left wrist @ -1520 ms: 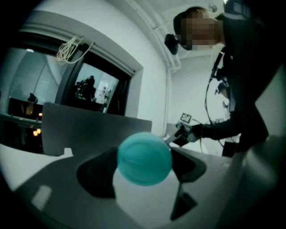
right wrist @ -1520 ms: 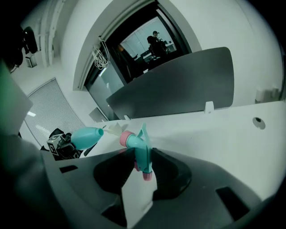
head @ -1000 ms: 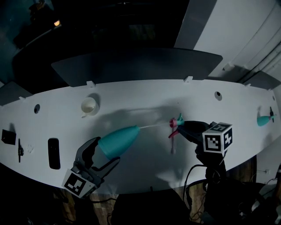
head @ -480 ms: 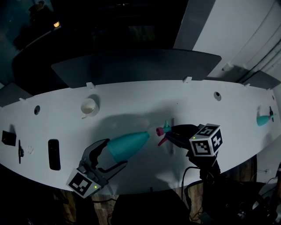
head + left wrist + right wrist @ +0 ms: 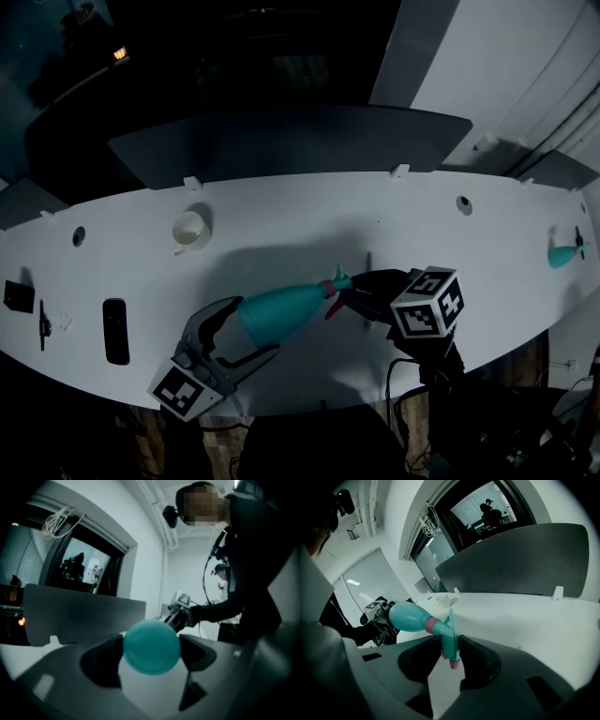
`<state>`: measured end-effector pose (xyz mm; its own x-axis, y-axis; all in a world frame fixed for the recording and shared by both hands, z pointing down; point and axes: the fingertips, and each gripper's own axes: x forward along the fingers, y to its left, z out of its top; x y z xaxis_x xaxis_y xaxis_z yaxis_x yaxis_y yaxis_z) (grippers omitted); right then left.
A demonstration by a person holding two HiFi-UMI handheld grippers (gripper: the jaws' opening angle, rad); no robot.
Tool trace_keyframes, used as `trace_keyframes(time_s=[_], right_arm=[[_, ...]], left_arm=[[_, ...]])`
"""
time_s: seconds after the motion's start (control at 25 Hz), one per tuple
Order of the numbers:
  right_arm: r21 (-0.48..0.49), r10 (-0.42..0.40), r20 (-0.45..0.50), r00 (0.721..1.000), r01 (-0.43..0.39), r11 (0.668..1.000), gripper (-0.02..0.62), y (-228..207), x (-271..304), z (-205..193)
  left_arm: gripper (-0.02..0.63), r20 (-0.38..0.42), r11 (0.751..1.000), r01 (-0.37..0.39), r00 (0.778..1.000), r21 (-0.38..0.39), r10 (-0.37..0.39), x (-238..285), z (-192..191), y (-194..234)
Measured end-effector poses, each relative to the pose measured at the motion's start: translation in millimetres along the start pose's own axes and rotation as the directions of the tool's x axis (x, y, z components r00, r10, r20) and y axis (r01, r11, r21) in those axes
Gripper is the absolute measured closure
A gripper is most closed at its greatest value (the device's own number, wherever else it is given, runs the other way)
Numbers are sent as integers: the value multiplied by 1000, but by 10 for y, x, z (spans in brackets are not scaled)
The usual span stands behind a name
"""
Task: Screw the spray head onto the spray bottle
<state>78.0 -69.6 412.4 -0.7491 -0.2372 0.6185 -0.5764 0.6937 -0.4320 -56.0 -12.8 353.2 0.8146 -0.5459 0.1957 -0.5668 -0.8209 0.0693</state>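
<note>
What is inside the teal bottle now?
Nothing shows: the bottle is opaque. The spray head meets its neck and covers the opening.

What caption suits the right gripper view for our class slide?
Right gripper clamps the teal spray head in its jaws, pink collar at the neck of the spray bottle.

White curved table point(image 5: 281, 202), head view. L end: small black square point(image 5: 18, 294), black oblong obj. point(image 5: 114, 329). Rear L: white cup point(image 5: 190, 228). Far R edge: teal obj. point(image 5: 562, 255). Round holes L point(image 5: 79, 233) & R point(image 5: 465, 203).
</note>
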Motion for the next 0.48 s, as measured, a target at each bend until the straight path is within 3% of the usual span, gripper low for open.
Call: trace_keyframes(time_s=[0.48], right_arm=[[-41, 29, -34, 999, -30, 999, 468, 46, -1, -27]], left_arm=[[229, -28, 998, 27, 999, 54, -25, 45, -17, -52]])
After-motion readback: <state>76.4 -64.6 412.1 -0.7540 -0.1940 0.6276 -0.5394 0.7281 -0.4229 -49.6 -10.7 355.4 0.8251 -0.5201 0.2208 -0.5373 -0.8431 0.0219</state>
